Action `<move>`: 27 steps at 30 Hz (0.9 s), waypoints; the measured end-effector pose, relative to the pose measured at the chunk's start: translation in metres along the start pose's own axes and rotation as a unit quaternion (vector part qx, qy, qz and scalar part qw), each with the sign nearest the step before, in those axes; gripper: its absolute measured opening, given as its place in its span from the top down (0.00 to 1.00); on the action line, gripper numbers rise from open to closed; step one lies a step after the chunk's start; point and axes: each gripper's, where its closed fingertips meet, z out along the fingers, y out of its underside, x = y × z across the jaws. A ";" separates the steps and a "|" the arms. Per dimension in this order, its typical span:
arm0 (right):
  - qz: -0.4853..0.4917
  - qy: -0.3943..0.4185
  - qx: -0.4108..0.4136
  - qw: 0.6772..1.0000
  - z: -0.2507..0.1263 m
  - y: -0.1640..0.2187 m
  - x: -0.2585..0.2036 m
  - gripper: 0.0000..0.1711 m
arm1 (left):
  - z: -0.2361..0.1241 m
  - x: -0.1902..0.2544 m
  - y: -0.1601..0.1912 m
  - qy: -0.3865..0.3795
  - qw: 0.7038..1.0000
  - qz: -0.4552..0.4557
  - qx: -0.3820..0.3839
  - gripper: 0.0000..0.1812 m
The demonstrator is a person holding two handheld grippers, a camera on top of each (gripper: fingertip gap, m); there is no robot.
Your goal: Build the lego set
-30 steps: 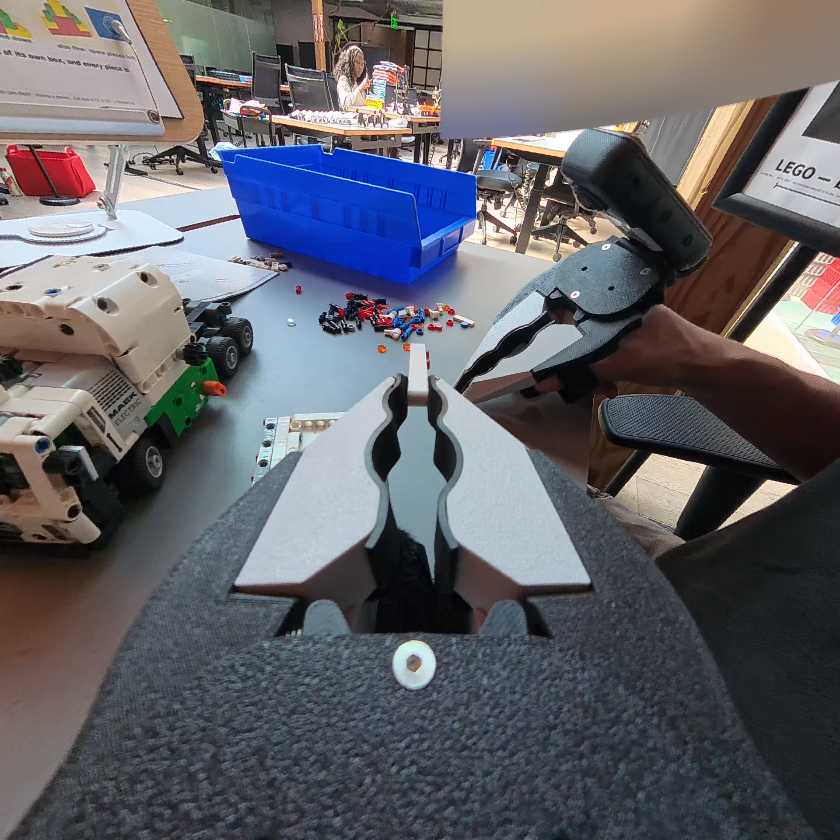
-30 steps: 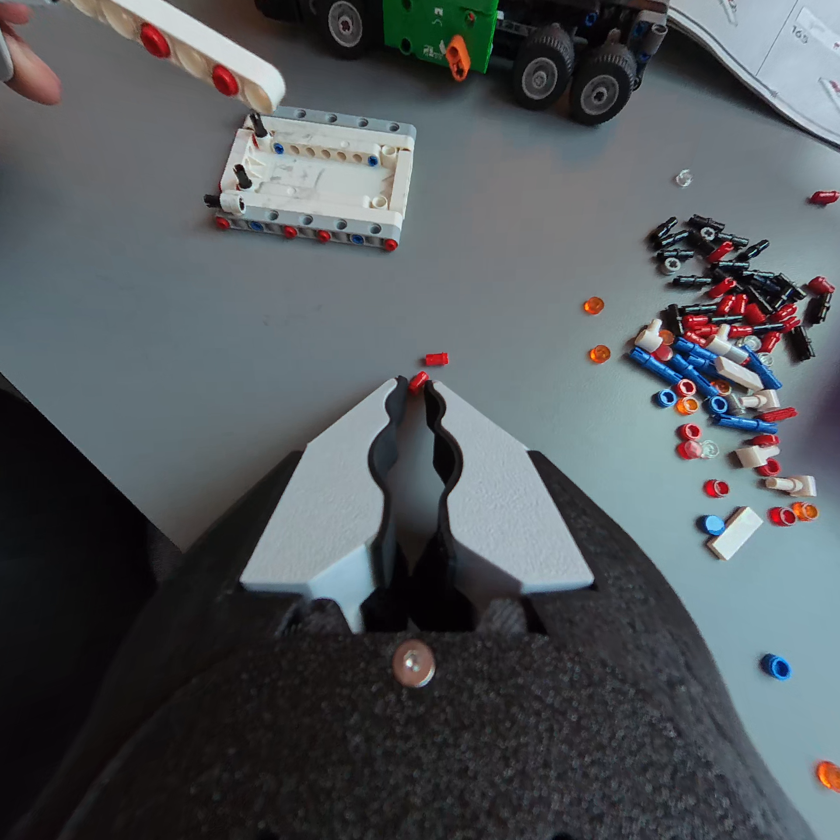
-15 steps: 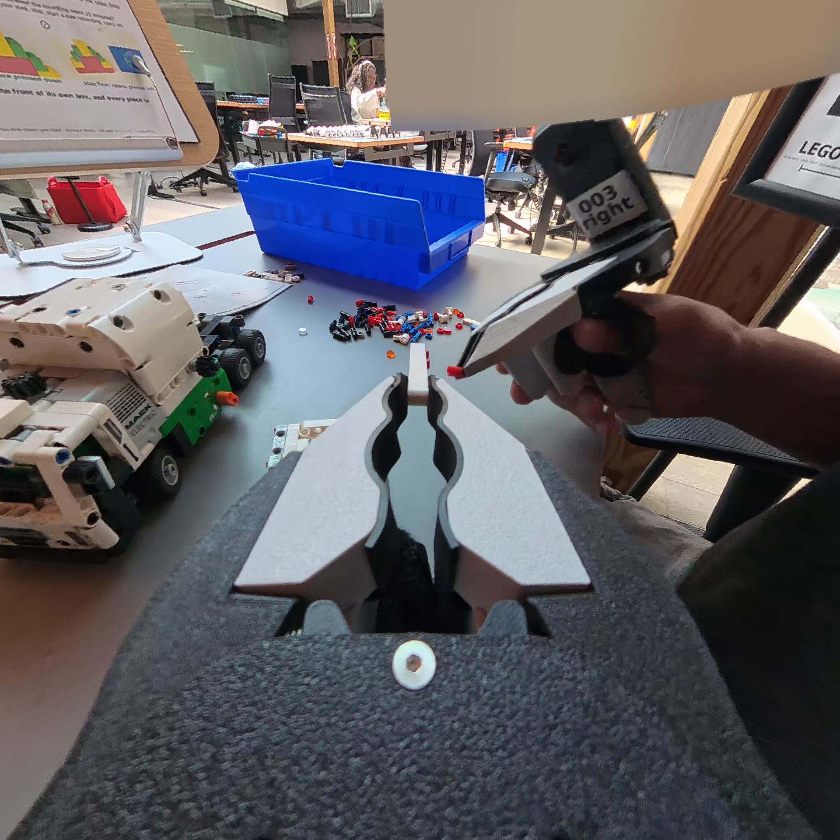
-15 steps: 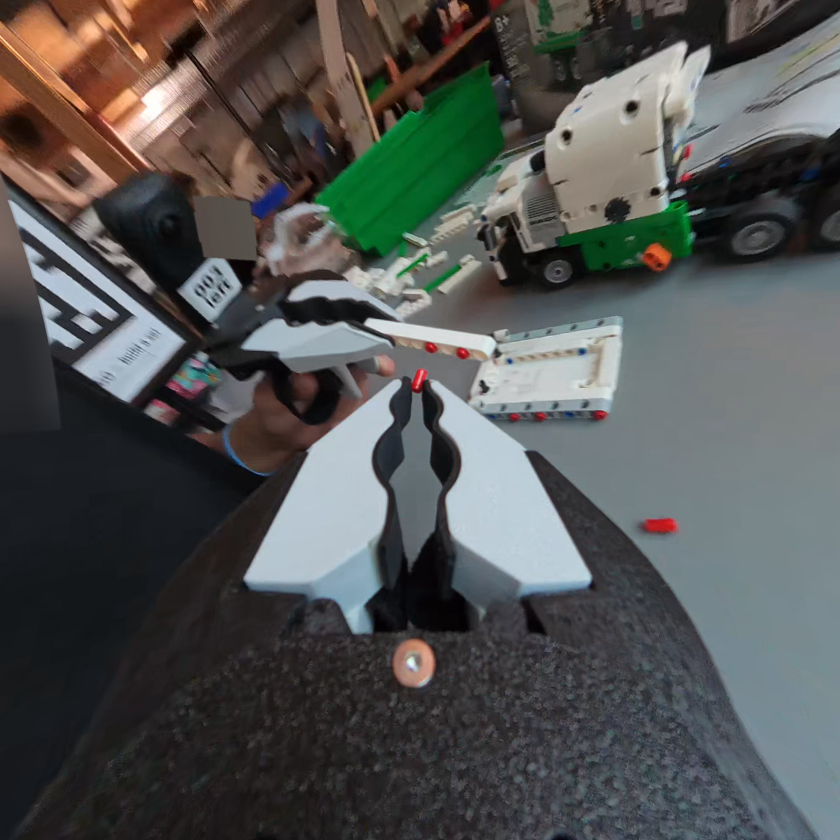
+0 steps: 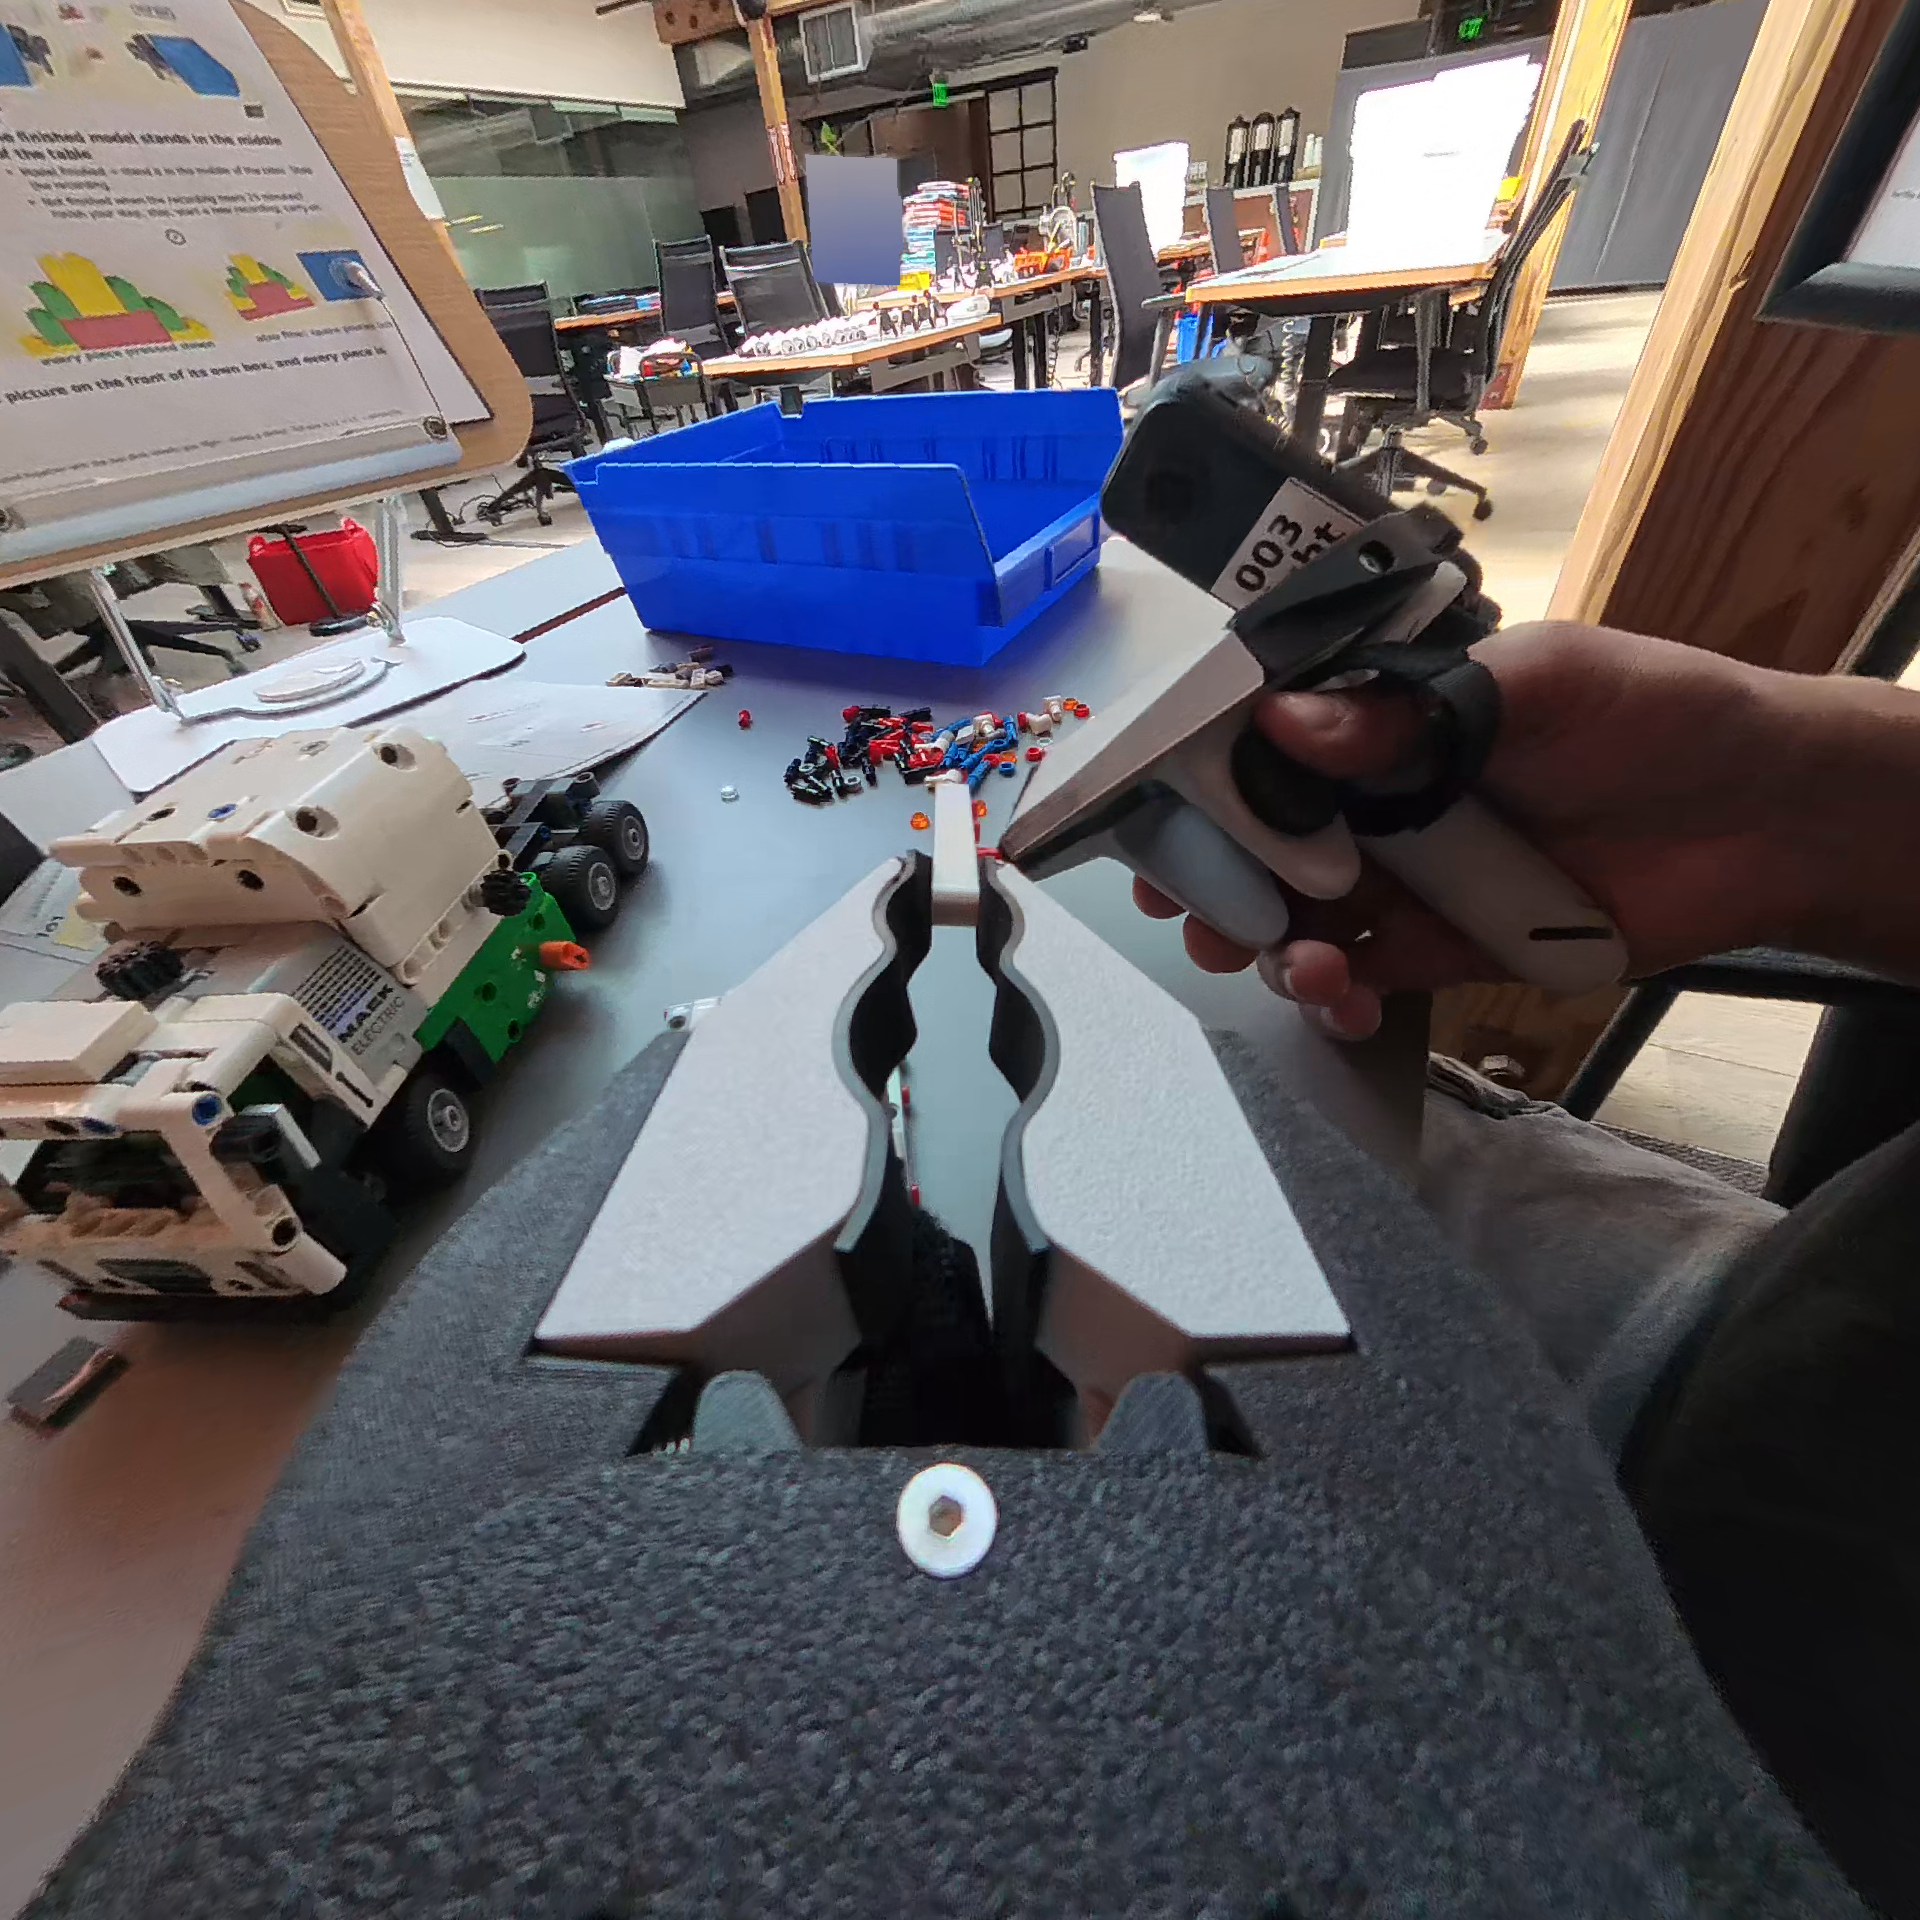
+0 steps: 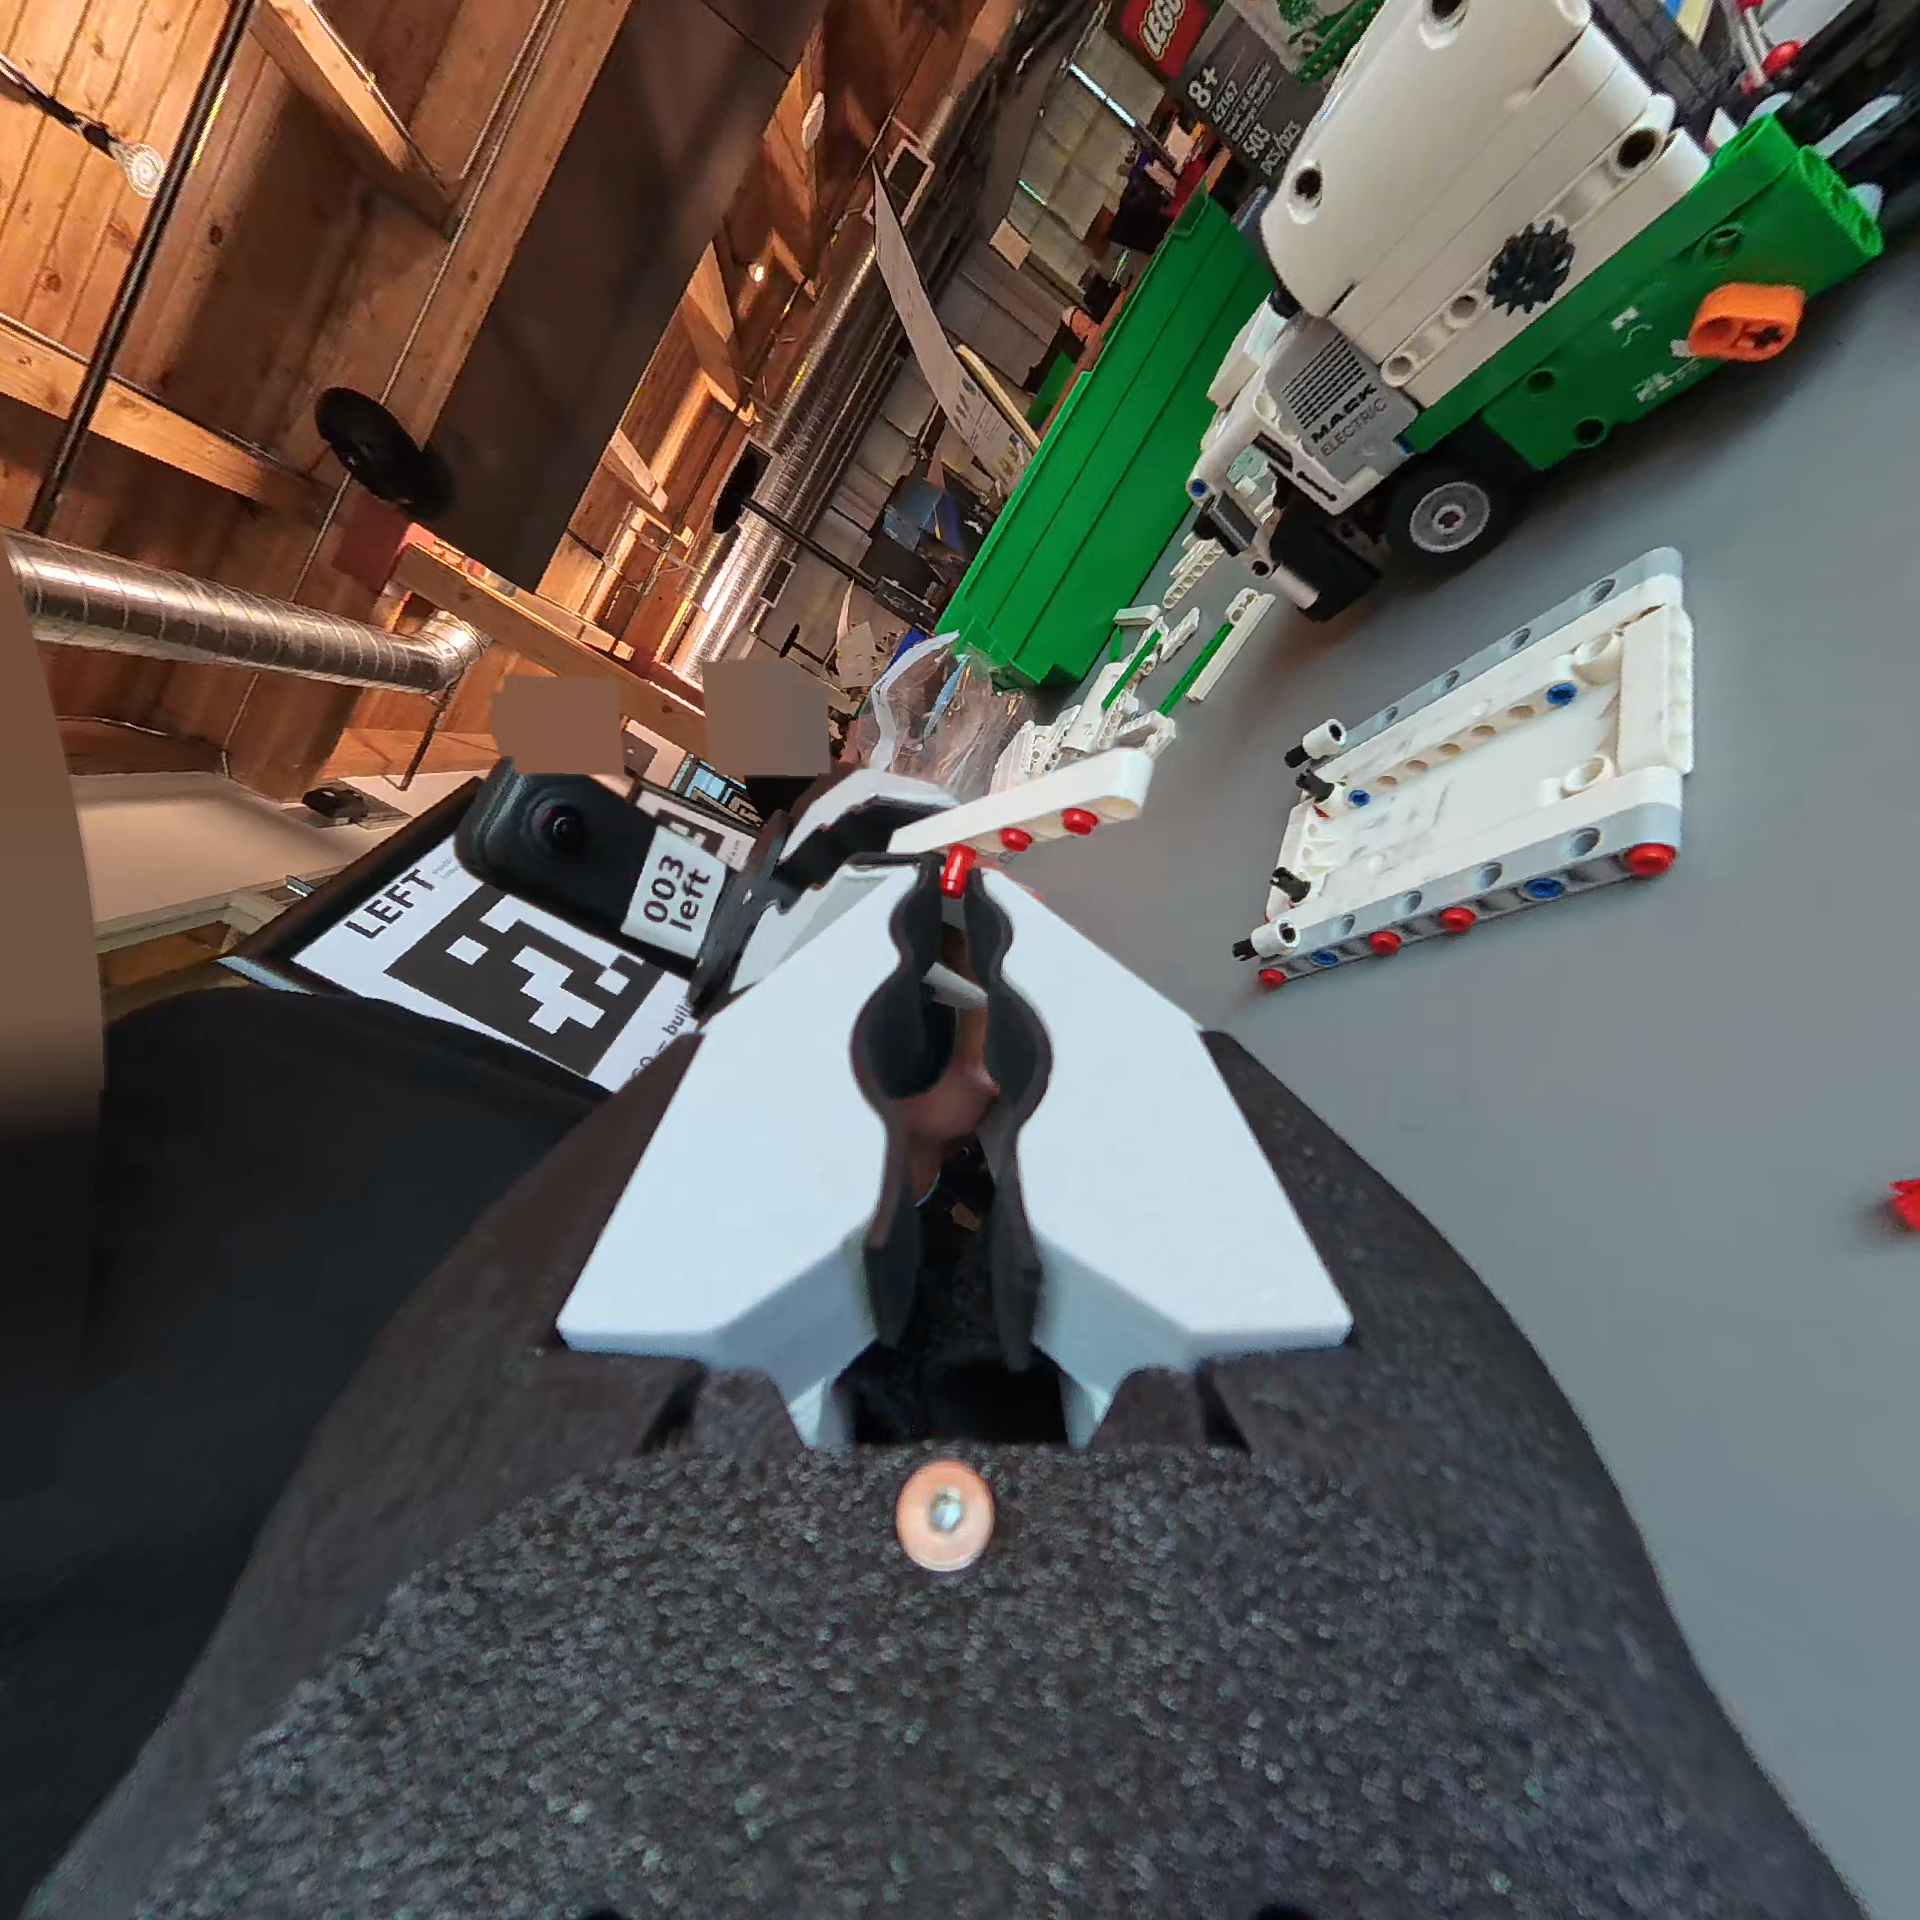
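Note:
My left gripper (image 5: 954, 883) is shut on a white beam (image 5: 954, 852), held edge-on above the grey table; the beam (image 6: 1049, 805) carries red pins in the right wrist view. My right gripper (image 6: 951, 883) is shut on a small red pin (image 6: 954, 868), its tip right against the beam's side. In the left wrist view the right gripper (image 5: 1013, 852) comes in from the right and touches the beam. A white and grey panel frame (image 6: 1475, 769) lies flat on the table. The white and green truck (image 5: 270, 997) stands at the left.
A blue bin (image 5: 862, 520) stands at the back of the table. A heap of small red, blue and black pins (image 5: 914, 743) lies in front of it. A green bin (image 6: 1101, 457) and loose white parts (image 6: 1132, 707) sit beyond the truck. A stray red pin (image 6: 1903, 1210) lies at the right. The grippers are tip to tip, or close to it.
The right gripper lifted the red pin off the table, swung left and brought it up against the white beam in the left gripper. The left gripper kept its hold and stayed nearly still.

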 end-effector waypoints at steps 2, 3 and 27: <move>0.017 -0.003 0.000 1.000 -0.002 0.000 0.001 0.98 | 0.001 0.001 0.001 -0.008 1.000 0.018 -0.004 0.96; 0.021 -0.004 0.004 1.000 -0.003 -0.002 0.002 0.98 | 0.001 0.001 0.001 -0.011 1.000 0.027 -0.006 0.96; 0.047 -0.012 0.021 0.999 0.003 -0.002 0.004 0.98 | 0.004 -0.003 0.001 -0.032 0.999 0.013 -0.006 0.96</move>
